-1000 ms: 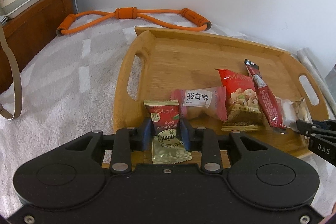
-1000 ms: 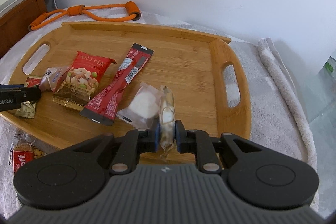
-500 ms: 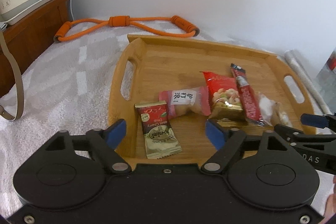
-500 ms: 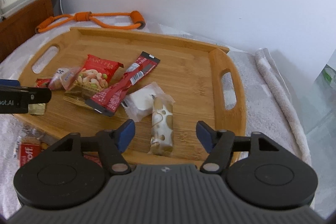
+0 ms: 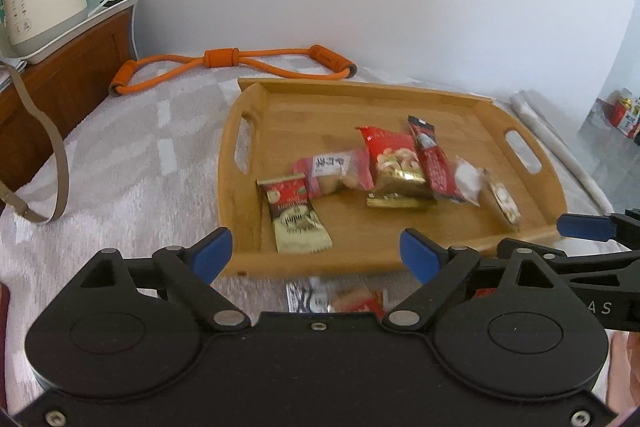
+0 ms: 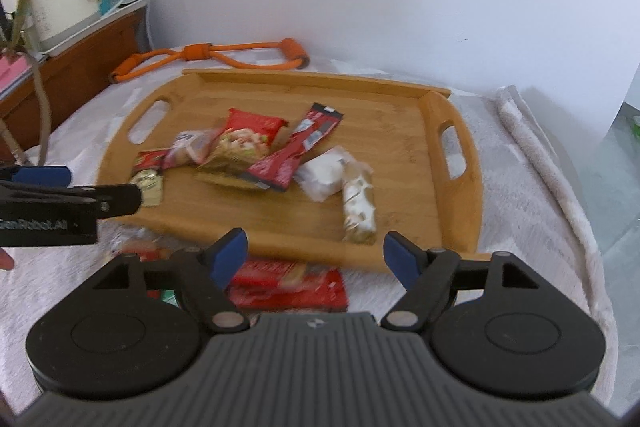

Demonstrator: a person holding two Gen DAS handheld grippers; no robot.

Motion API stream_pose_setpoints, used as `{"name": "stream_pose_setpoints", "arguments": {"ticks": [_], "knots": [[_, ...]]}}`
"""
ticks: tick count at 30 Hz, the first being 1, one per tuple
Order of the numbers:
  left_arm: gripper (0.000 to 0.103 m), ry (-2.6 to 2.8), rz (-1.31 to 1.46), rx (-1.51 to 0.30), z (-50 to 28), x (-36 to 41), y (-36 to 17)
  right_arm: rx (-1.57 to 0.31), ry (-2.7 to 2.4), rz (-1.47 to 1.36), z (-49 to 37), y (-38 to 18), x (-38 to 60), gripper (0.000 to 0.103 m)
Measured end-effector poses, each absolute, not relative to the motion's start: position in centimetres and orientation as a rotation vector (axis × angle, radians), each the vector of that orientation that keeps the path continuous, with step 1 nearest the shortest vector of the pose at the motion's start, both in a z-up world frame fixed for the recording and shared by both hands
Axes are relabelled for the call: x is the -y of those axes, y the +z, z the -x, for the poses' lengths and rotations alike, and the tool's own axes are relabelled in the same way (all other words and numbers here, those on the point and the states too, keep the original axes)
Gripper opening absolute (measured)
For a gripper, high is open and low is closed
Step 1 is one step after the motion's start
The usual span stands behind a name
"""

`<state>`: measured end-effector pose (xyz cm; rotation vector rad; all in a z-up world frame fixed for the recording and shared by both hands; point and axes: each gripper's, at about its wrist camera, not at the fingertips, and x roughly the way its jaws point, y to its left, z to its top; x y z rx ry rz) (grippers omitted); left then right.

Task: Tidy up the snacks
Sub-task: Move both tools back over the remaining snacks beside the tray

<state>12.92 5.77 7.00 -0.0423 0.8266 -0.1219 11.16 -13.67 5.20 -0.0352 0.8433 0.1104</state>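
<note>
Both hand-held grippers have drawn back from the snacks since a second ago: the left hand-held gripper [image 5: 316,251] and right hand-held gripper [image 6: 314,253] now gape, holding nothing. The handled bamboo tray [image 6: 404,115] on the white towel [image 5: 132,163] holds six packets, among them a red-green candy sachet [image 5: 294,213] and a clear-wrapped nougat bar [image 6: 360,205]. Labels are too blurred to read.

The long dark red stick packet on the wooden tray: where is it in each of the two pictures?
Left wrist view: the red stick packet lies right of centre, beside the nut bag.
Right wrist view: it lies near the centre, slanting.
Shared landmark: the orange exercise band behind the tray.
</note>
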Motion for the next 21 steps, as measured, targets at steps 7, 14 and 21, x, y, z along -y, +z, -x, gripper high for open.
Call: {"name": "stream_pose_setpoints", "arguments": {"ticks": [7,14,21], "knots": [[0.091,-0.143,0.018,-0.831,-10.1,-5.8,6.5,-0.878,0.132,0.021,-9.0,5.0,13.1,0.086],[0.091,-0.146,0.012,-0.860,-8.8,-6.0,5.4,-0.923,0.151,0.012,-7.8,4.1,12.6,0.086],[0.091,-0.140,-0.001,-0.887,-8.7,-6.1,4.2,-0.951,0.155,0.030,-7.4,3.2,12.2,0.086]]}}
